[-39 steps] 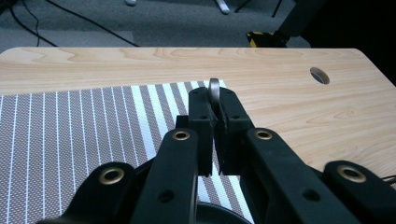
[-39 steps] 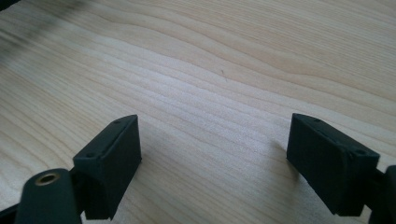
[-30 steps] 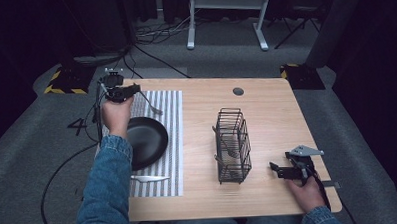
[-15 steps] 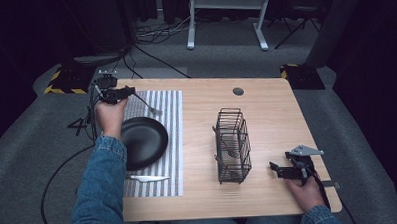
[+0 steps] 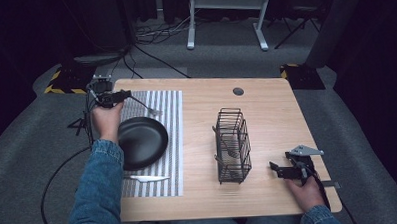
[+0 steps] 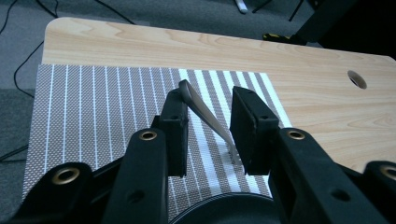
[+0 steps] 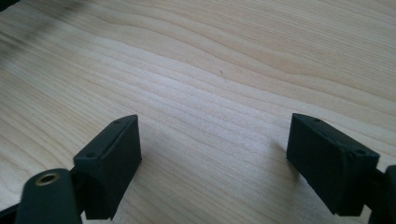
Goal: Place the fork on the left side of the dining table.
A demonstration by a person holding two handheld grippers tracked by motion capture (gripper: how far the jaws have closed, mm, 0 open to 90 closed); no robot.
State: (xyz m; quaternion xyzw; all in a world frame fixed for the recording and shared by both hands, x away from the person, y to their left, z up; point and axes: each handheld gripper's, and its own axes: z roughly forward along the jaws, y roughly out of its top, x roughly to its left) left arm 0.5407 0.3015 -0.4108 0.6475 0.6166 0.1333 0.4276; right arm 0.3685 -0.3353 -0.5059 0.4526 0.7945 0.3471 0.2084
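Note:
A person's left hand holds my left gripper (image 5: 124, 95) over the far left corner of a striped placemat (image 5: 173, 143). It is shut on a metal fork (image 5: 143, 105), which slants from the jaws down toward the mat. In the left gripper view the fork (image 6: 201, 108) lies crosswise between the two narrowly spaced jaws of my left gripper (image 6: 209, 100), tines near the right one. A black plate (image 5: 142, 141) sits on the mat just below the hand. My right gripper (image 5: 280, 170) rests near the table's front right, open, and in the right gripper view my right gripper (image 7: 212, 140) has bare wood between its jaws.
A black wire basket (image 5: 232, 146) stands mid-table with a utensil inside. A knife (image 5: 144, 178) lies on the mat in front of the plate. A cable hole (image 5: 238, 91) marks the far side. Cables trail off the table's left edge.
The left hand and forearm have drifted slightly left with the fork still held, uncovering more of the plate. The right gripper has stayed put.

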